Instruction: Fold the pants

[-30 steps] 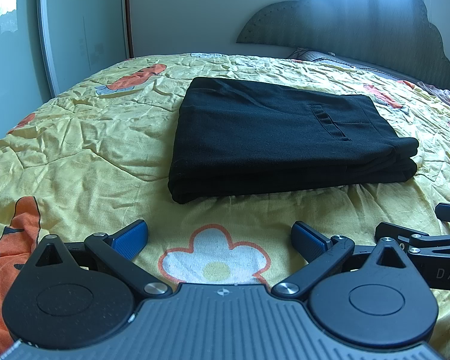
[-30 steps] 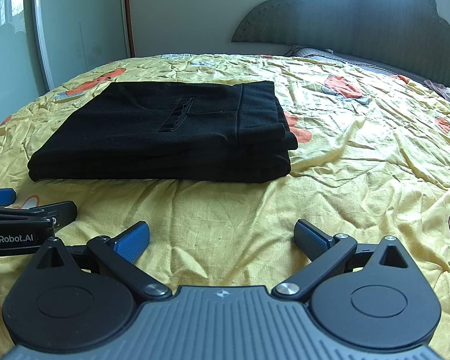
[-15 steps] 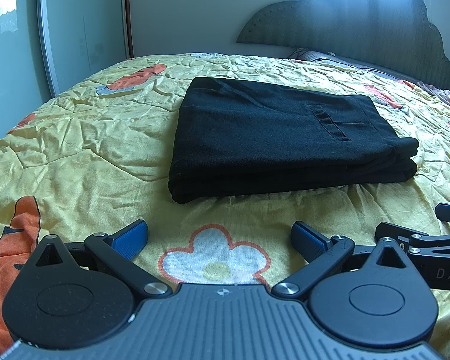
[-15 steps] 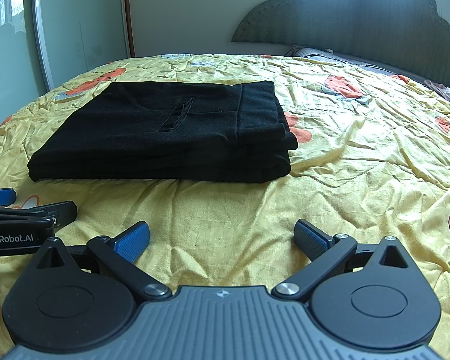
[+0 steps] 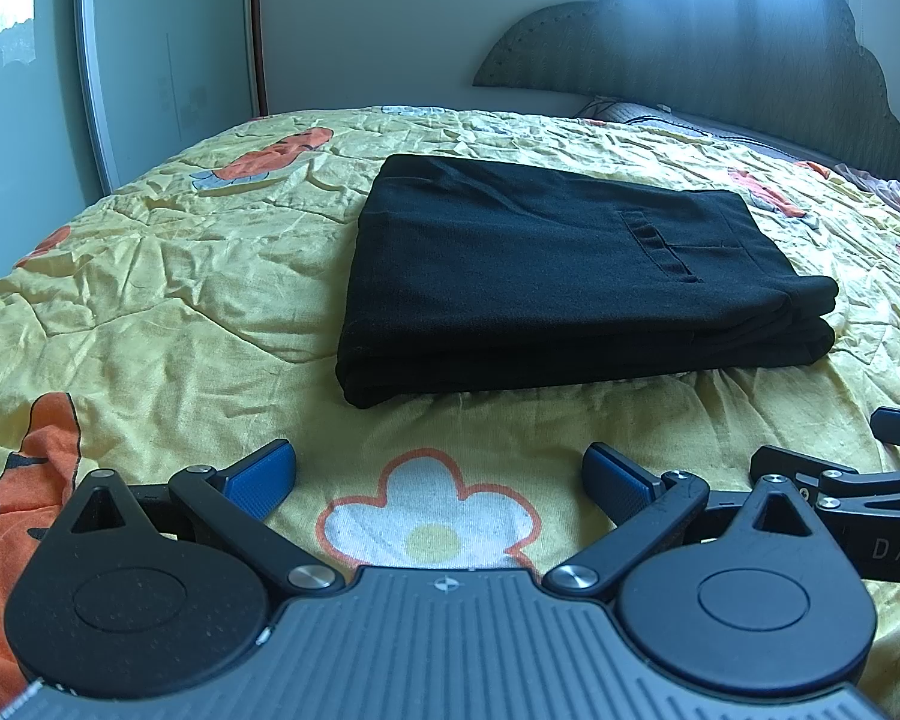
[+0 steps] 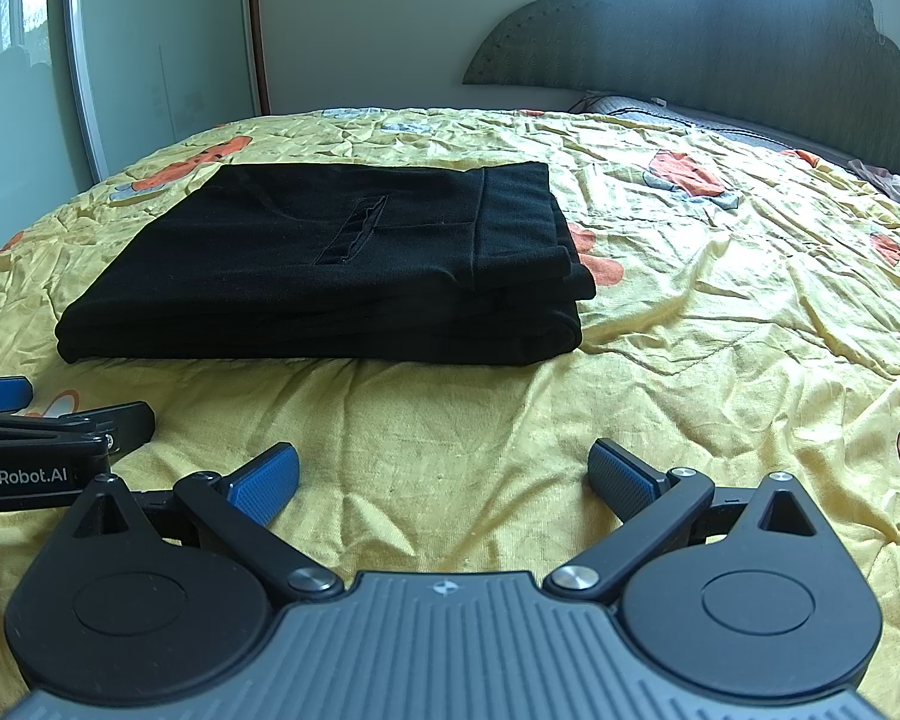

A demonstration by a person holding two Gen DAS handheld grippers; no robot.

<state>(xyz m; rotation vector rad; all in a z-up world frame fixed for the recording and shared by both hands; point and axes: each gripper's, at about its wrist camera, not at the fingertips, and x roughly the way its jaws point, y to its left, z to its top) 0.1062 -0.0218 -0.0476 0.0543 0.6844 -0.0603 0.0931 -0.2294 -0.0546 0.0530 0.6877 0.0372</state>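
The black pants [image 5: 546,282] lie folded in a flat rectangular stack on the yellow bedspread [image 5: 168,312]; they also show in the right wrist view [image 6: 336,264]. My left gripper [image 5: 438,474] is open and empty, low over the bedspread, a short way in front of the pants. My right gripper [image 6: 444,474] is open and empty, also in front of the pants, to the right of the left one. Each gripper shows at the edge of the other's view: the right one [image 5: 858,480] and the left one [image 6: 36,438].
The bedspread is wrinkled, with orange and white flower prints [image 5: 432,516]. A padded headboard [image 6: 720,30] stands at the back right with pillows below it. A mirrored wardrobe door [image 5: 168,54] is at the left beyond the bed's edge.
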